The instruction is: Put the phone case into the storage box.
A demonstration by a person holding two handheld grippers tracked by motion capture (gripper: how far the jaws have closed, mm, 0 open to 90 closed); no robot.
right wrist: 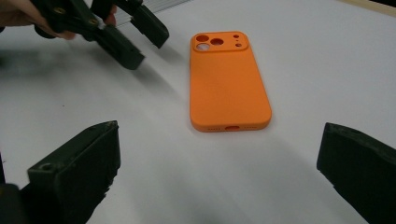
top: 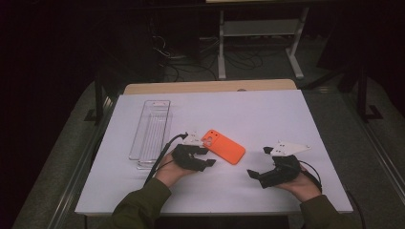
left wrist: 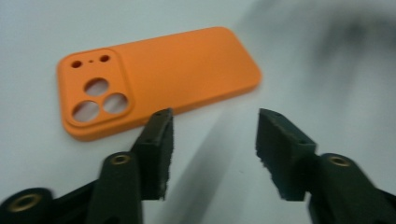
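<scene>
**Orange phone case flat on the sheet, both grippers empty**

At the left of the high view, a clear plastic tray (top: pixel 152 131) lies lengthwise on the white sheet (top: pixel 248 109) that covers the table. The tray sits well apart from the phone case.

Next comes the left gripper (top: pixel 206 162), held in the person's left hand (top: pixel 168 171), with a black cable trailing back toward the tray. Its 2 jaws are spread and nothing lies between them. In the left gripper view, the pads (left wrist: pixel 161 154) stand clear of the sheet, with the near long edge of the case just beyond the left pad and not touching it.

The orange phone case (top: pixel 223 146) lies near the middle of the sheet, back side up, between the 2 grippers and closer to the left one. It sits at an angle to the sheet's edges. The camera cut-outs, 3 large and 2 small, are at the end nearer the tray. In the right gripper view the case (right wrist: pixel 228 88) lies flat, its port end toward that camera.

At the right, the right gripper (top: pixel 255 175) is held in the person's right hand (top: pixel 302 185), apart from the case. Its 2 jaws are spread wide, with bare sheet between them.
</scene>
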